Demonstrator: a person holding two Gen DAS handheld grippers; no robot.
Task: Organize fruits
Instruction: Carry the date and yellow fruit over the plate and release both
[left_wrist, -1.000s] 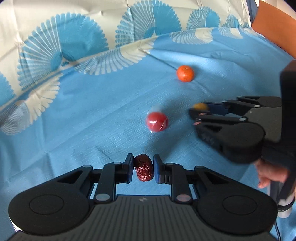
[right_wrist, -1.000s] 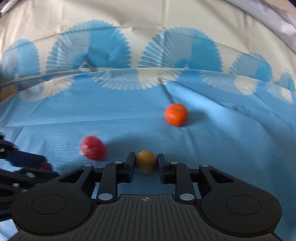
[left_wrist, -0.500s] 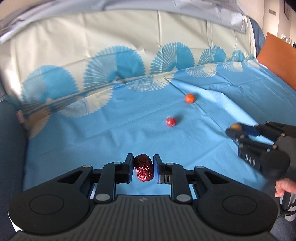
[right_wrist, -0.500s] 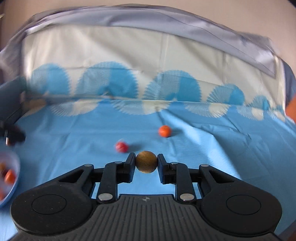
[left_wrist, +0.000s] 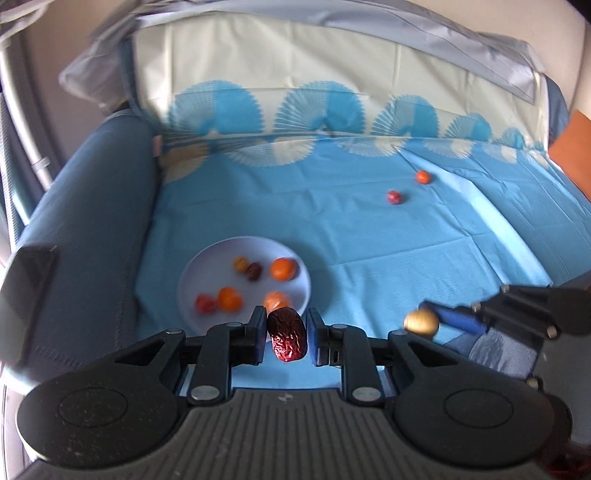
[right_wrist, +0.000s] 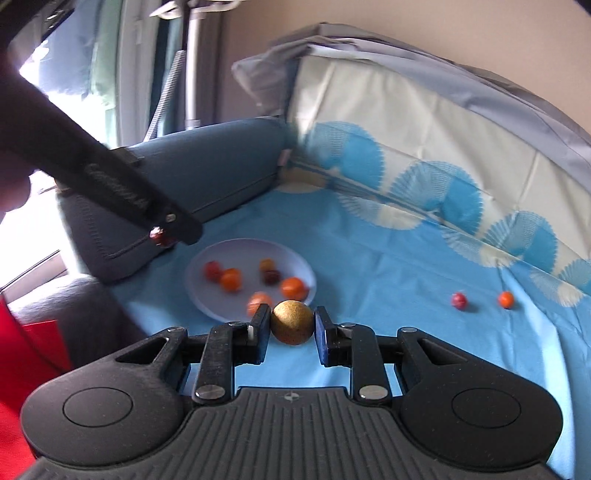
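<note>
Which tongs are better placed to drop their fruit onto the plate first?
Left, probably. The left tongs, shut on the dried red date, sit right at the plate rim. The right tongs, holding the tan round fruit, hang further off to the side.

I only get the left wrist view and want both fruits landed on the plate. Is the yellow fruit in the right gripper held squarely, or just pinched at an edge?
Observer: Squarely. In the right wrist view the yellow fruit sits centred in the right gripper, with both pads touching it.
Operator: Is my left gripper lined up with the plate?
Observer: Not from that side. The left gripper, with the date at its tip, shows left of the plate, against the armrest. I cannot judge its height.
Operator: Anything beside the sofa I should avoid?
Observer: A red object lies low on the left, below the armrest. I cannot tell what it is.
</note>
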